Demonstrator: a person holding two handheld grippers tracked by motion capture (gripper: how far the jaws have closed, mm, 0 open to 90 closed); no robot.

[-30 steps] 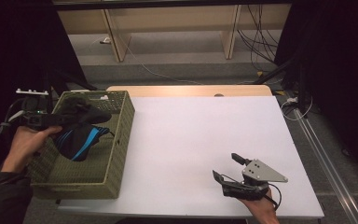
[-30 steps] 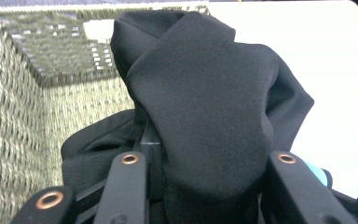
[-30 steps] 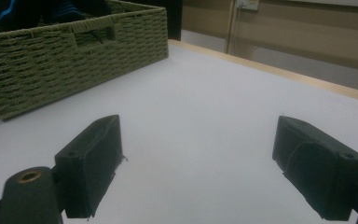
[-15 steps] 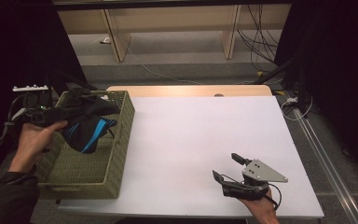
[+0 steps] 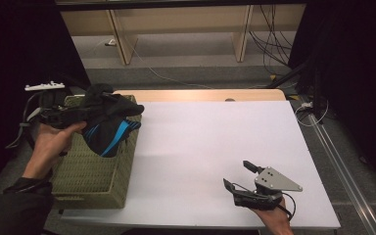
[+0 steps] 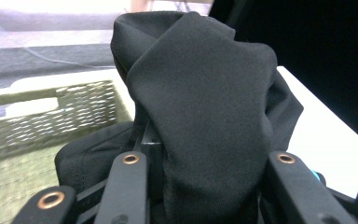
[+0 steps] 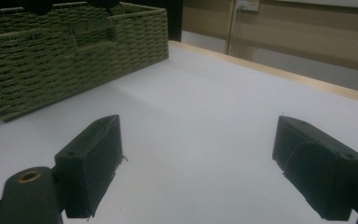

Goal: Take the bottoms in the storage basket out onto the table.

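Left gripper (image 5: 85, 115) is clamped on a black garment (image 5: 108, 122) with blue stripes, held up over the far end of the woven basket (image 5: 95, 174). Most of the cloth hangs clear above the basket rim; the lower striped part droops toward the basket's right wall. Can't tell whether the bottom edge touches the rim. In the left gripper view the garment (image 6: 200, 121) is bunched thick between both jaws and rises in a folded lump above them, with the basket (image 6: 51, 116) behind it to the left and the white table (image 6: 326, 135) to the right.

The basket sits at the left edge of the white table (image 5: 210, 147), overhanging the front corner slightly. The middle of the table is bare.

Right gripper (image 5: 240, 178) rests low on the table near the front right, well apart from the basket, held by the person's hand (image 5: 274, 220) from below. Its jaws stand wide apart with nothing between them; the right gripper view shows both pads (image 7: 95, 154) just above the table surface, pointing toward the basket (image 7: 74, 51) in the distance.
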